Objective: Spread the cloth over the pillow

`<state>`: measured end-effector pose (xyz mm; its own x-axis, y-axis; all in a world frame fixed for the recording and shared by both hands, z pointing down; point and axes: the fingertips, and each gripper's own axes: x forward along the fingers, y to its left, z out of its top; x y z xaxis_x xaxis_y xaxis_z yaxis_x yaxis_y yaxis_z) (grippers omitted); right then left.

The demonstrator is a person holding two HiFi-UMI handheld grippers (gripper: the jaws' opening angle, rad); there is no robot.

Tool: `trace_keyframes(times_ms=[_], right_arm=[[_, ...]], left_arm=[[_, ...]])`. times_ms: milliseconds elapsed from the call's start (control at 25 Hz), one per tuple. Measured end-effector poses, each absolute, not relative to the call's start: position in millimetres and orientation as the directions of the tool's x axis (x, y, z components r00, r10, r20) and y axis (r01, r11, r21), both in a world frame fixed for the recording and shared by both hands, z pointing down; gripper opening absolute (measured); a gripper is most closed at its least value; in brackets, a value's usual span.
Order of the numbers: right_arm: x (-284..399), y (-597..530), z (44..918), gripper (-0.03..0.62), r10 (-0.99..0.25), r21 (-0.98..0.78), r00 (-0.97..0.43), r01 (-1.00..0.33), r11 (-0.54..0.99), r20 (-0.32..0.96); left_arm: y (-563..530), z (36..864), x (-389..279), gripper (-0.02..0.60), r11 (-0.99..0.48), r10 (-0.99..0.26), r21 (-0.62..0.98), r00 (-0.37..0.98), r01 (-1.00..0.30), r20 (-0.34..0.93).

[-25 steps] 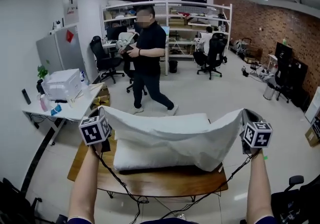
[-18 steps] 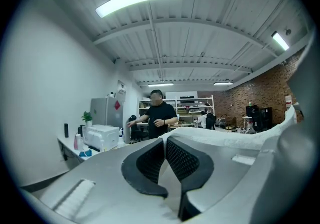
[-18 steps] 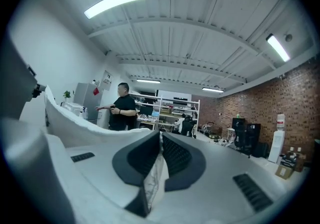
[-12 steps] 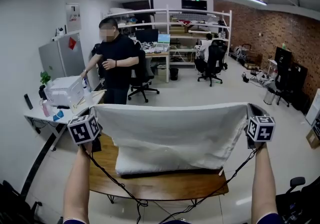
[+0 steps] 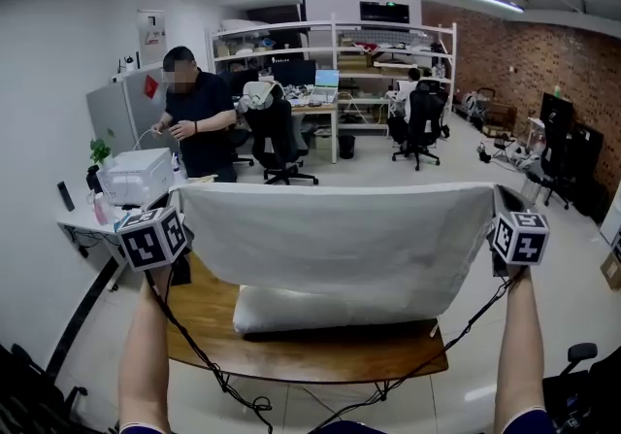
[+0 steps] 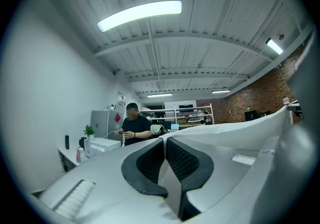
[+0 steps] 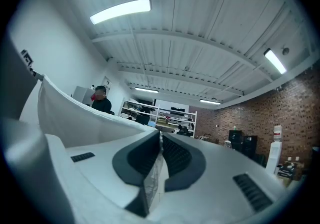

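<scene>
- Left gripper (image 5: 175,228), frame left: jaws clamped on one top corner of the white cloth (image 5: 335,233).
- Right gripper (image 5: 497,218), frame right: pinching the other corner.
- Cloth stretched taut, hanging mid-frame above the white pillow (image 5: 320,311) on the wooden table (image 5: 310,350).

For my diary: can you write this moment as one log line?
left gripper: shut on cloth | right gripper: shut on cloth | cloth: taut above pillow

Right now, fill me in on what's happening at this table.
A person holds a white cloth stretched between two tools, the left tool and right tool each shut on a top corner. It hangs like a curtain over the pillow on the wooden table, not yet laid flat on it.
</scene>
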<state>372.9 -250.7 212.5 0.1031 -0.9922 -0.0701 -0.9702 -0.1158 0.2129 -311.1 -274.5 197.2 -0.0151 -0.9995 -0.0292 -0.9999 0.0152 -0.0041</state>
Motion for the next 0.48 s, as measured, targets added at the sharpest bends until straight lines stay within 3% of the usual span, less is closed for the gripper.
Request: trace_keyframes(times_ms=[480], right_arm=[[368.3, -225.8, 174.8, 0.029, -0.986, 0.200, 0.098, -0.972, -0.123, -0.132]], left_arm=[[-237.1, 154.4, -317.2, 0.014, 0.058, -0.993, -0.005, -0.057, -0.998, -0.106]])
